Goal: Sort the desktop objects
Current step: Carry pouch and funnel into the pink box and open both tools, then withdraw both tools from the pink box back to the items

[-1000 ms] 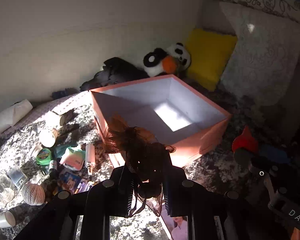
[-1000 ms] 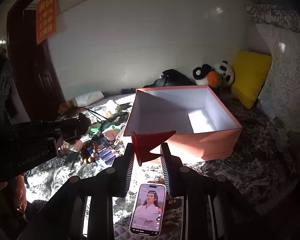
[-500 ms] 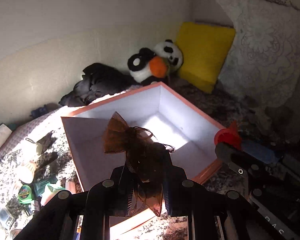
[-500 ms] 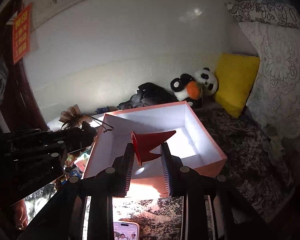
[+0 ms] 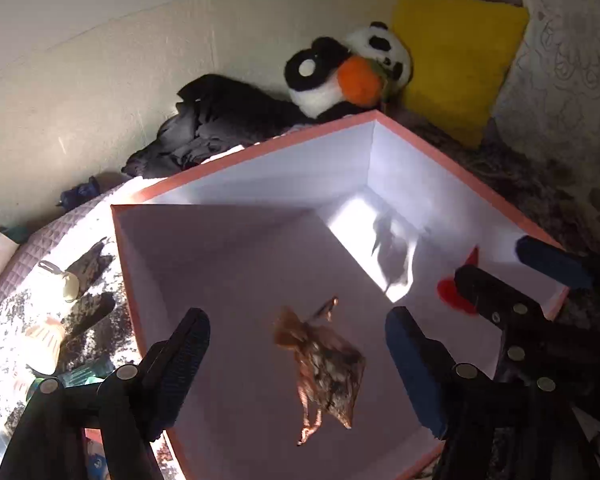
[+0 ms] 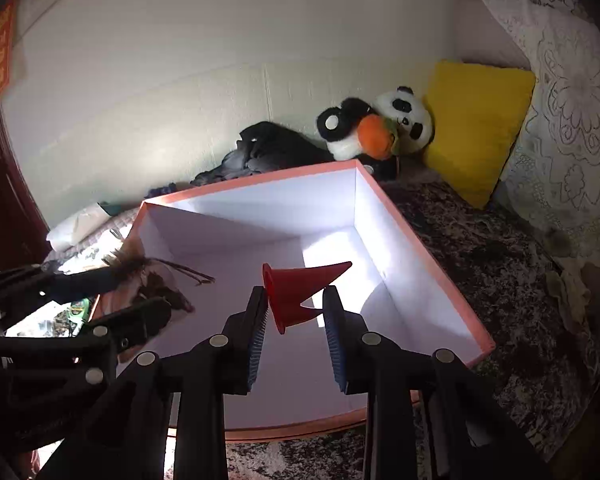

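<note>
- Left wrist view: the left gripper (image 5: 296, 354) is spread wide over the pink box (image 5: 236, 154); the brown organza pouch (image 5: 324, 364) sits loose between its fingers. Beyond the box lie a panda plush (image 5: 340, 72) and a yellow cushion (image 5: 460, 60).
- Right wrist view: the right gripper (image 6: 296, 300) pinches a red funnel (image 6: 300, 292) above the box's near right part, nothing blocking it.

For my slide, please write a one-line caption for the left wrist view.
Open left gripper above the pink box, the brown organza pouch between its fingers; right gripper brings a red funnel.
</note>
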Available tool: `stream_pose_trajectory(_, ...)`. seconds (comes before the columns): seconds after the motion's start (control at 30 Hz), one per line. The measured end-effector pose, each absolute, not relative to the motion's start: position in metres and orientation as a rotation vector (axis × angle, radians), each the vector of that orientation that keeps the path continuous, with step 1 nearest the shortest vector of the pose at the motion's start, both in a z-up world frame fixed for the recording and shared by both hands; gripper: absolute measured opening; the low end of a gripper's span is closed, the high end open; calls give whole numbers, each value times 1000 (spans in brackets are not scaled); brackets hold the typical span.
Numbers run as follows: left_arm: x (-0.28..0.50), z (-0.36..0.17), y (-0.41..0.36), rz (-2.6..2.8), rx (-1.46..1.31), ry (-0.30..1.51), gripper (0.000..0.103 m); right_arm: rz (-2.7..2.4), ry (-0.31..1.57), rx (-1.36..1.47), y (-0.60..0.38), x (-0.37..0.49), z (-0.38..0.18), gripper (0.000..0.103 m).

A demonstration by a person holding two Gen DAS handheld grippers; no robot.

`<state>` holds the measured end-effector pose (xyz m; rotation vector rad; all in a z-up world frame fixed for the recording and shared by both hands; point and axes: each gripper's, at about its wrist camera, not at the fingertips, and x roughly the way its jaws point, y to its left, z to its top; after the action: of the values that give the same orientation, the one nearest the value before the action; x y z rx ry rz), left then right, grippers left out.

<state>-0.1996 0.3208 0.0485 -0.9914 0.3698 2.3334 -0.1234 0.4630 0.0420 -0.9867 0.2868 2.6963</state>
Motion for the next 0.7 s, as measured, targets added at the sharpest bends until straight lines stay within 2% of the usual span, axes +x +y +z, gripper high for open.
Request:
stream_pose_trajectory(0.03, -203, 48, 318, 2332, -997, 354, 81, 2678, 287, -979, 466, -124, 39, 72)
stream_pose_trajectory(0.07, -206, 48, 315, 2330, -1003, 334, 84, 2676, 293, -958, 470, -124, 37, 81)
stream_pose_trajectory(0.33, -208, 58, 280, 2382, -1001, 265, 84, 2703, 304, -870, 467, -111, 48, 81)
stream_pose_trajectory(0.7, -166, 98, 199, 2476, -945, 219, 84, 2875, 222, -701, 380, -67, 104, 84)
